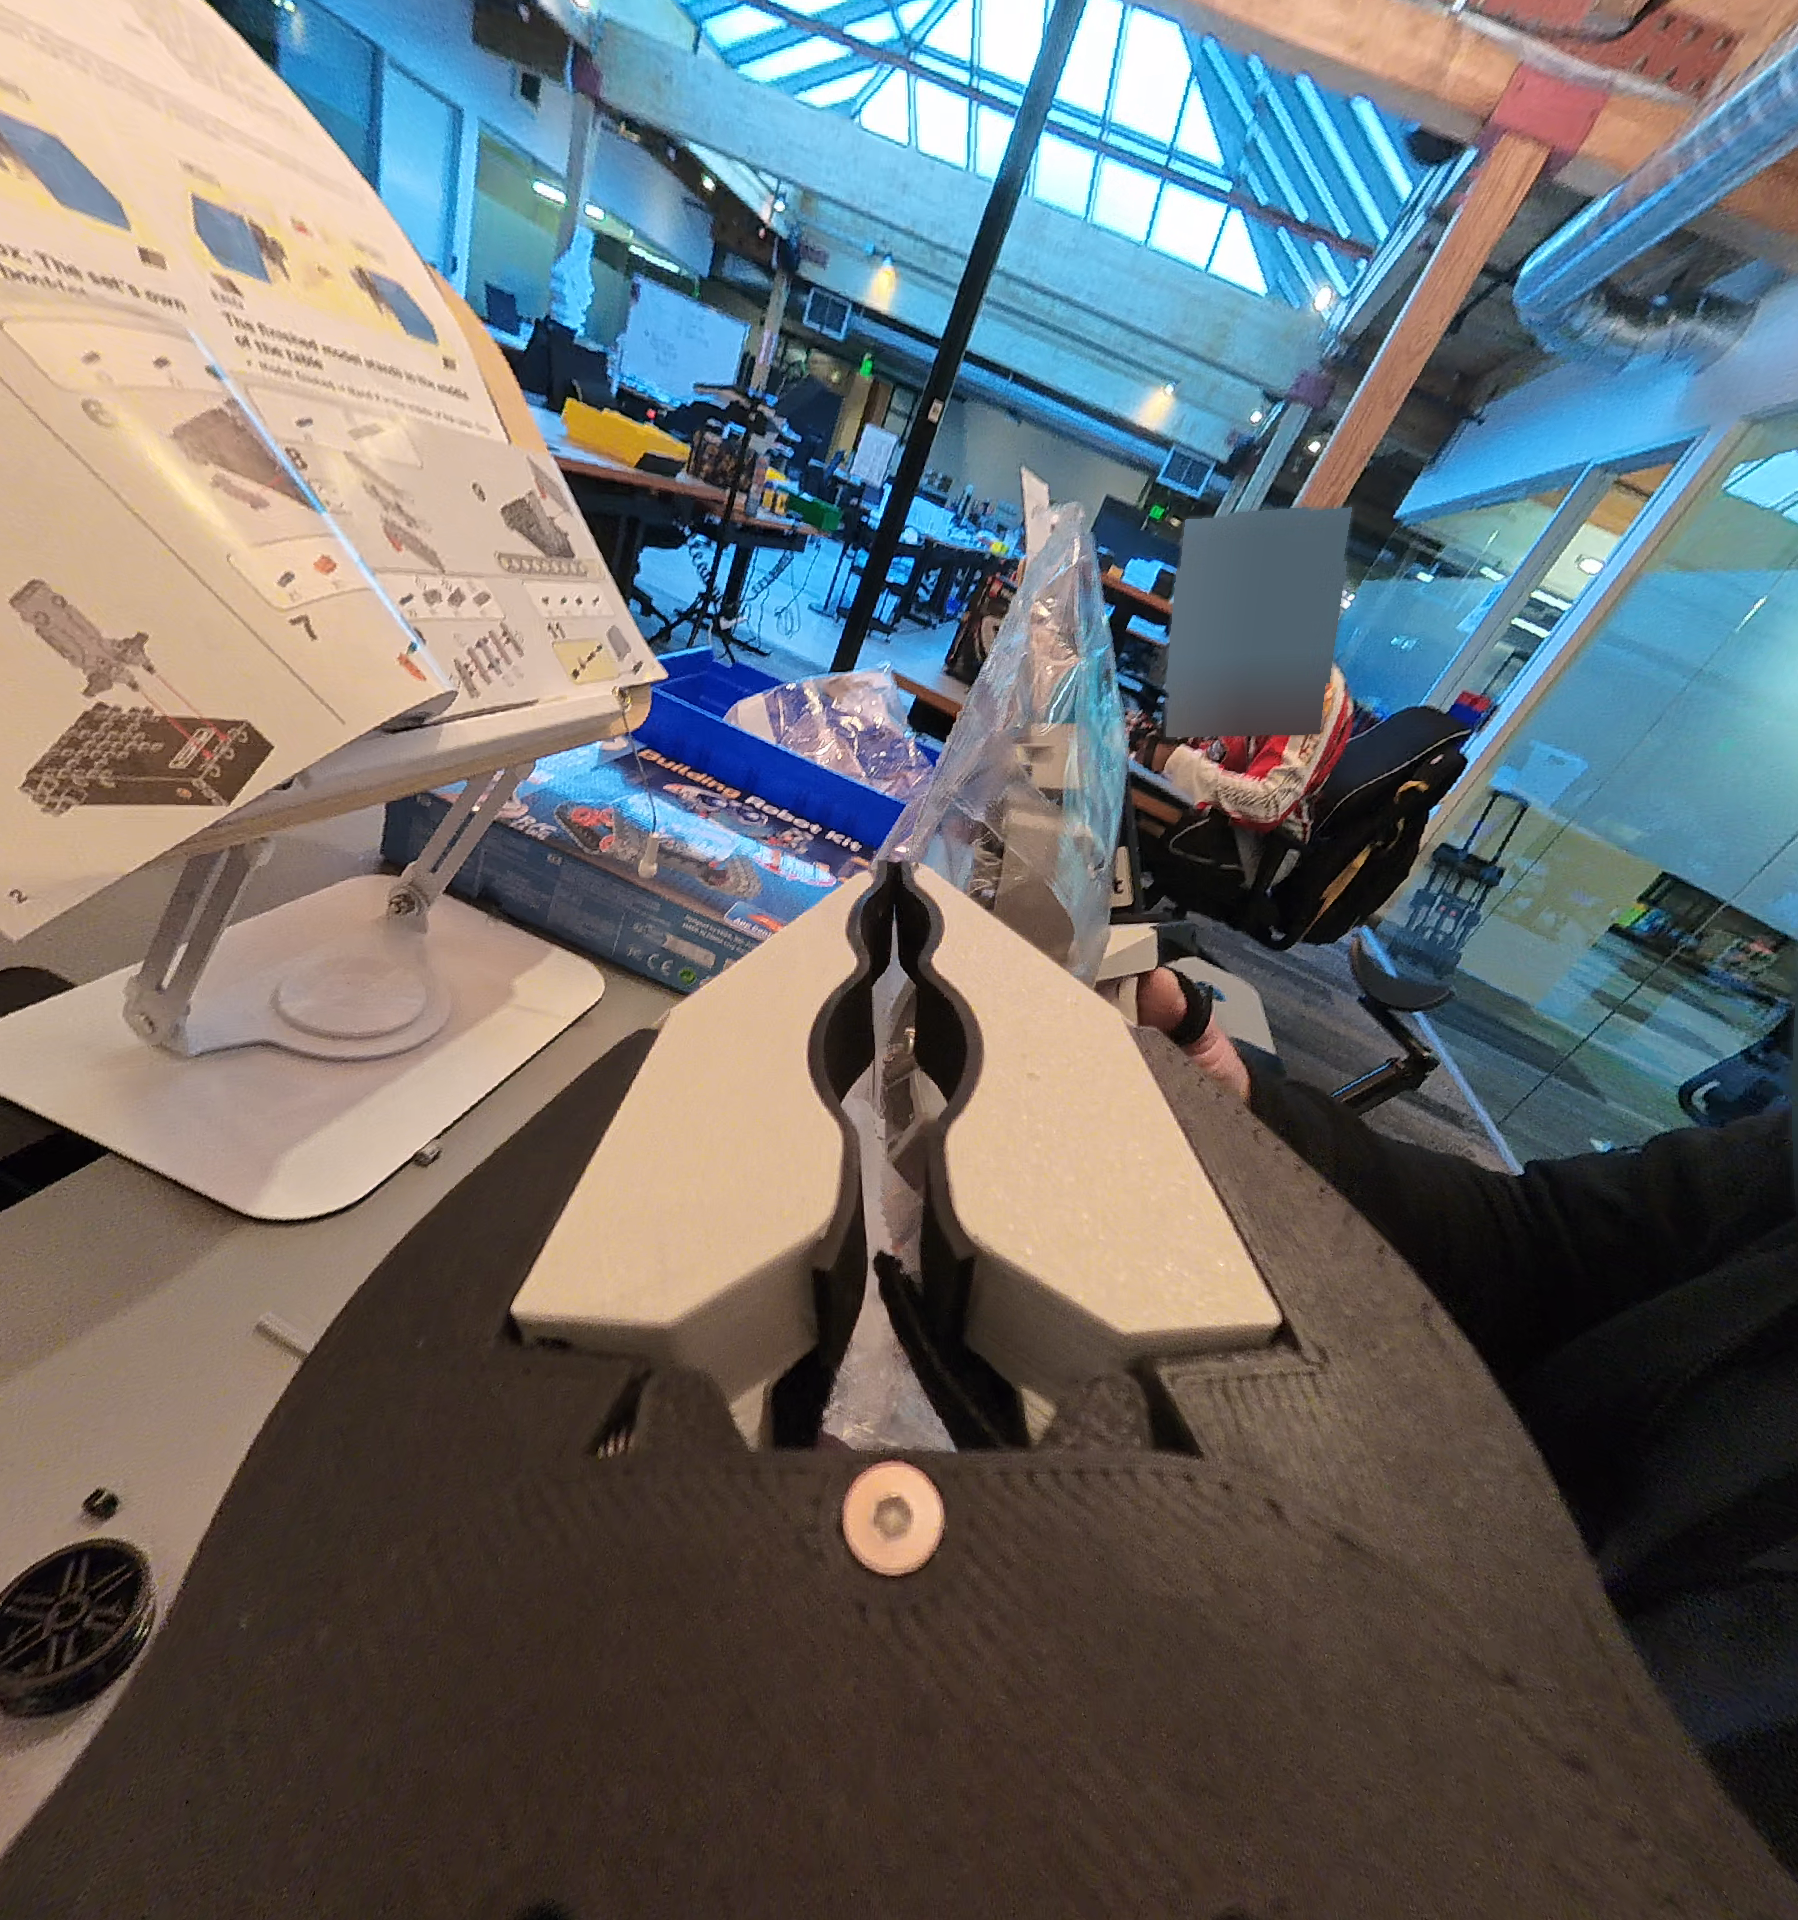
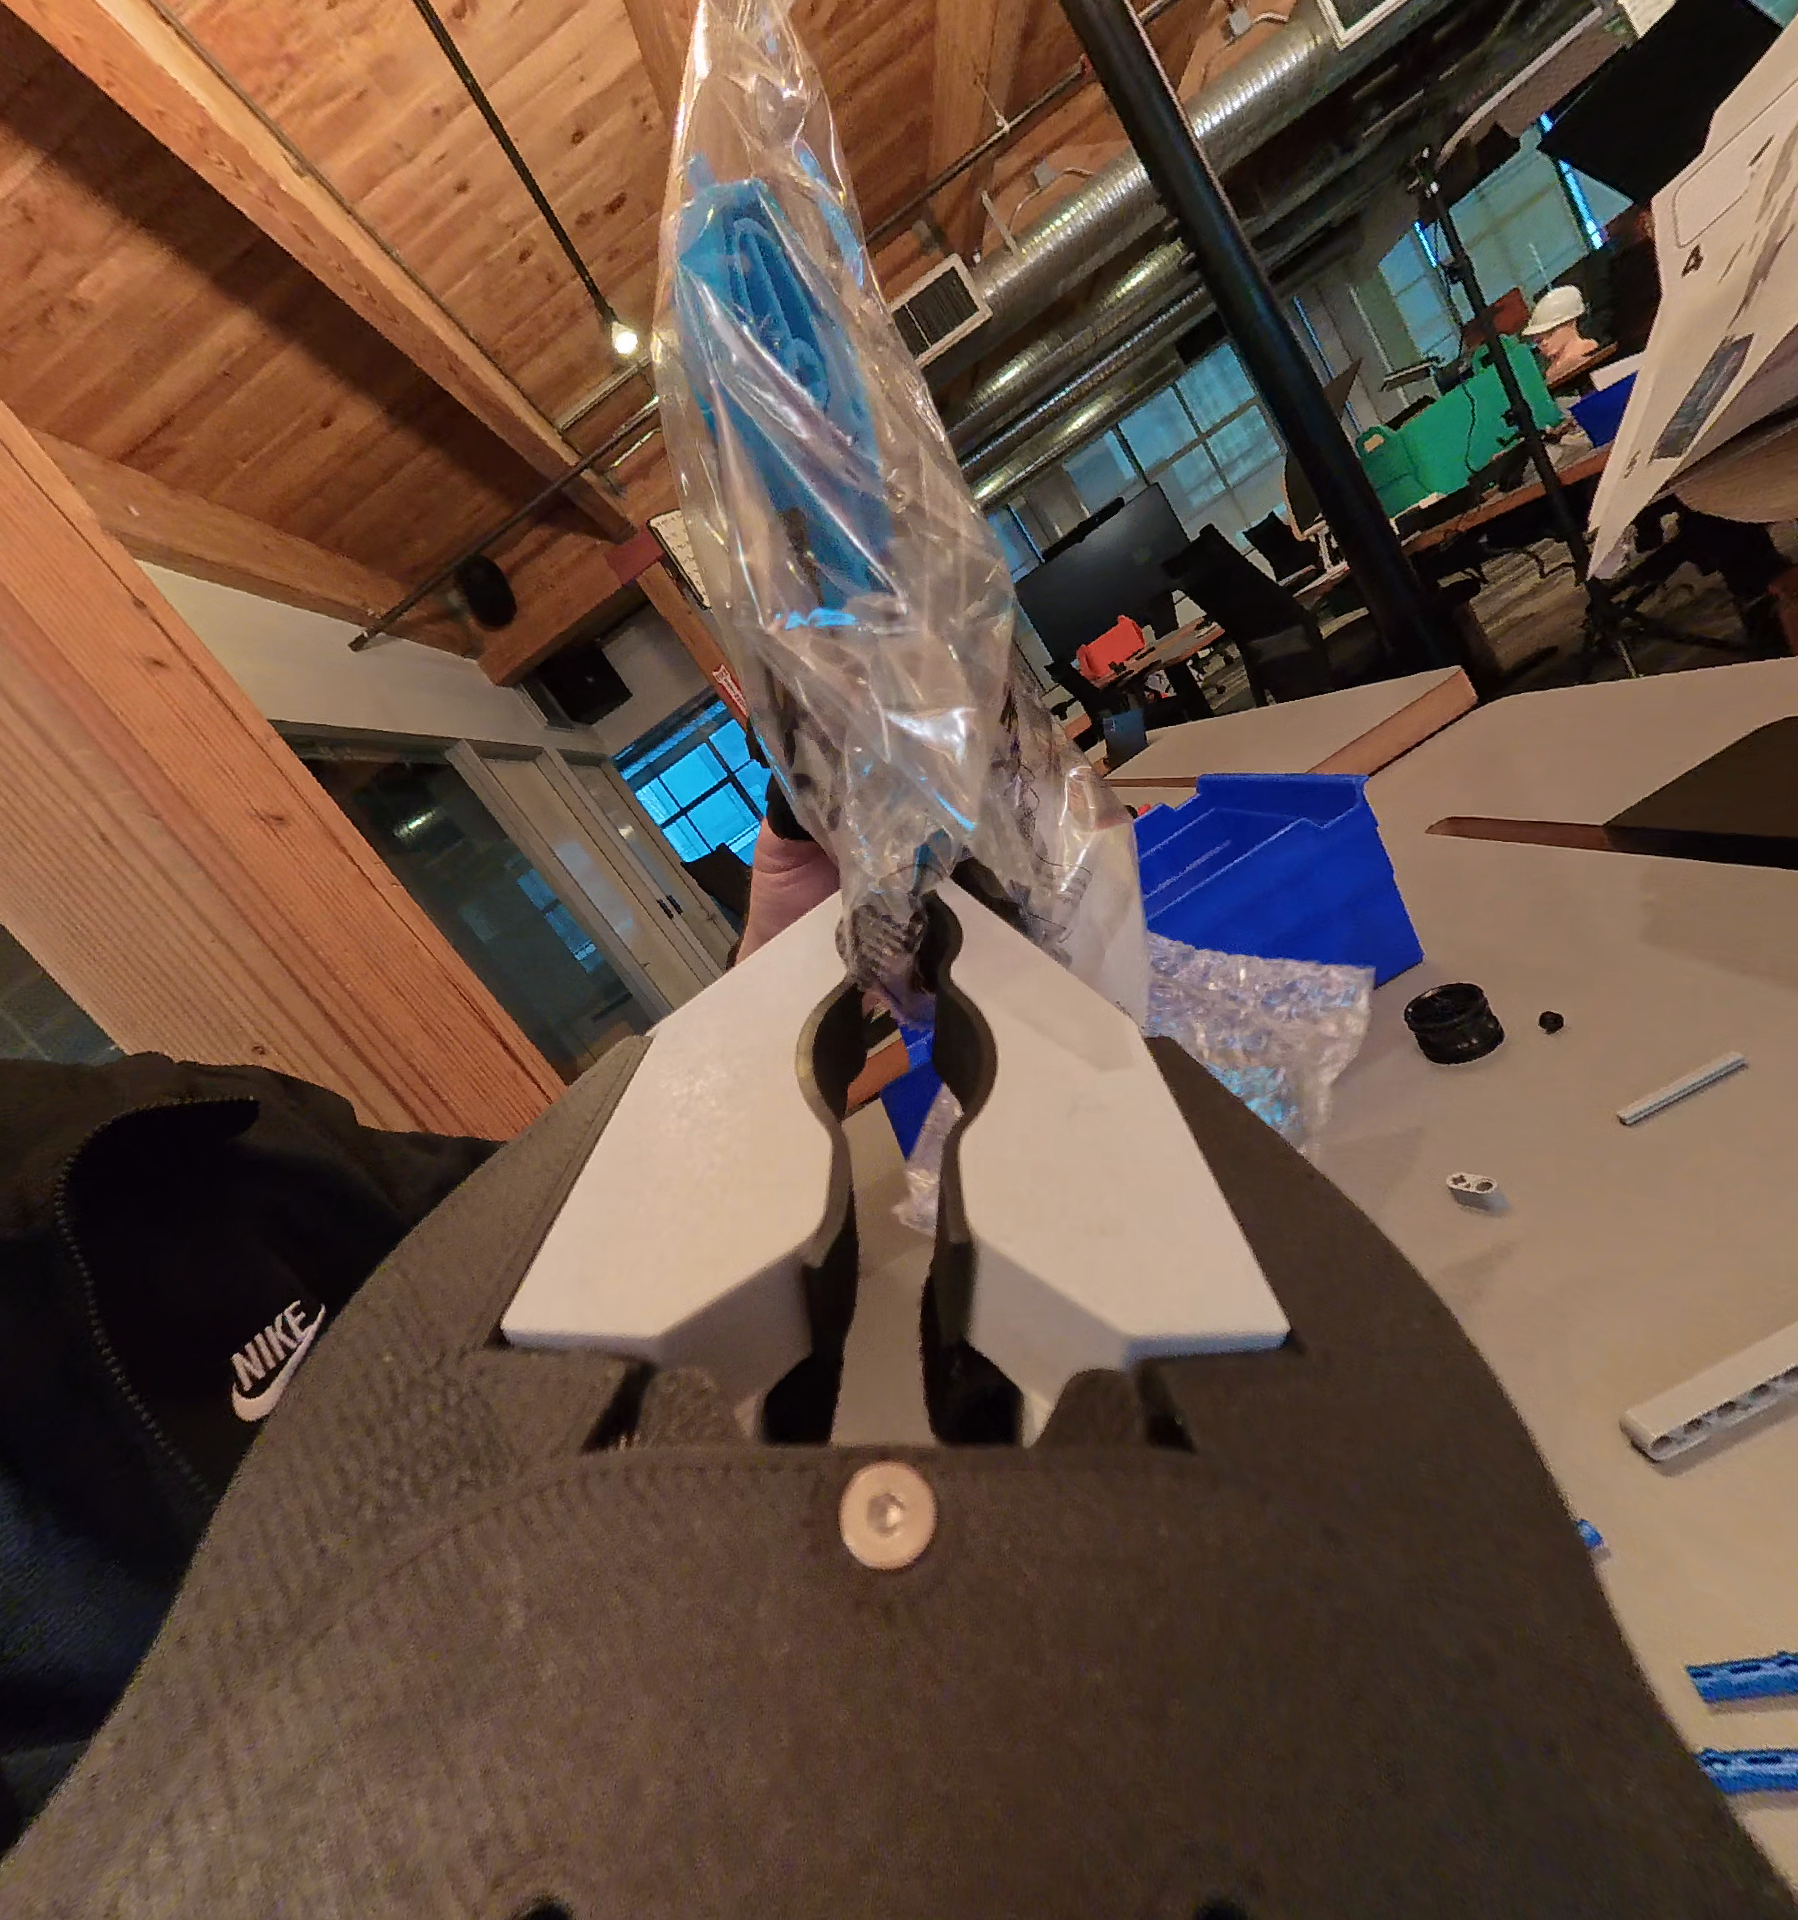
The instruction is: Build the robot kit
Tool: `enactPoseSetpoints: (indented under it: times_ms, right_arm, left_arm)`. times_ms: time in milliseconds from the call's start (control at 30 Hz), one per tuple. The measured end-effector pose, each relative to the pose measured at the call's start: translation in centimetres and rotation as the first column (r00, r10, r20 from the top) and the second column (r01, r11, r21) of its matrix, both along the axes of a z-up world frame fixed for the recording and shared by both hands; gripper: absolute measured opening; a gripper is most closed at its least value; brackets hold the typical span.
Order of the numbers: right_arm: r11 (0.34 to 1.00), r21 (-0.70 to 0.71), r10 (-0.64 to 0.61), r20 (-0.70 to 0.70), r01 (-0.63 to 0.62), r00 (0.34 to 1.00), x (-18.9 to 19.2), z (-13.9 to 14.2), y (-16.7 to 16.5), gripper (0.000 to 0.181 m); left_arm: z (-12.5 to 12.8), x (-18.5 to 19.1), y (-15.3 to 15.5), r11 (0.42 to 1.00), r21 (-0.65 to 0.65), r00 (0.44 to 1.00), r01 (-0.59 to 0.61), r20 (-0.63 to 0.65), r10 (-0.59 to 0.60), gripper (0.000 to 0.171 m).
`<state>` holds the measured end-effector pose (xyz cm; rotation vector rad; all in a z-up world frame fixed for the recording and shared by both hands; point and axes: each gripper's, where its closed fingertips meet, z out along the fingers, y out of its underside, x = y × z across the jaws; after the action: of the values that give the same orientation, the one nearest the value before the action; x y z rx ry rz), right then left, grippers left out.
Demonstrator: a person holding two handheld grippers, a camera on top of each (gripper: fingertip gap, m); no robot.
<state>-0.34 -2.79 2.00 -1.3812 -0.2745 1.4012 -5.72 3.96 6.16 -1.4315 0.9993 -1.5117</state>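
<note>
Both grippers pinch one crinkled clear plastic bag (image 2: 833, 540) of blue and black parts: the left gripper (image 1: 895, 883) has its grey fingers closed tip to tip on the film, and the right gripper (image 2: 926, 914) clamps the bag's gathered lower end. The bag rises toward 12 o'clock from each set of fingertips. At 3 o'clock of the right gripper, a ribbed black wheel (image 2: 1453, 1023) and grey beam (image 2: 1742, 1397) lie on the matte grey table (image 2: 1560, 1195), a glossy blue bin (image 2: 1279, 873) behind.

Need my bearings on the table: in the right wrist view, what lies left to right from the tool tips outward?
Right tool shut on the clear plastic bag → blue bin → black wheel → small black piece → thin grey axle.
</note>
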Motion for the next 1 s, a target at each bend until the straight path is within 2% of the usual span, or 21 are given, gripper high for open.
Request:
enactPoseSetpoints:
  times_ms: [233,533,800,1000]
  right_arm:
    - [1.0,-0.008,-0.014,-0.026,0.014,1.0,1.2,0.1,0.2,0.002]
    - [0.999,-0.018,-0.033,-0.056,0.032,0.998,2.4,0.2,0.5,0.002]
    - [0.997,-0.024,-0.076,-0.027,0.076,0.997,3.2,-0.4,1.0,0.002]
    - [0.994,0.047,-0.101,0.012,0.1,0.995,3.4,1.2,0.1,0.002]
  left_arm:
    - [-0.7,0.3,-0.3,1.0,0.002,0.999,0.016,-0.041,-0.016,0.0]
    - [-0.5,0.4,-1.7,0.997,0.011,0.996,0.073,-0.054,-0.073,0.0]
    - [-0.8,0.3,-2.1,0.996,0.026,0.994,0.083,-0.078,-0.081,0.0]
    - [-0.9,0.4,-2.1,0.995,0.008,0.993,0.102,-0.06,-0.101,0.0]
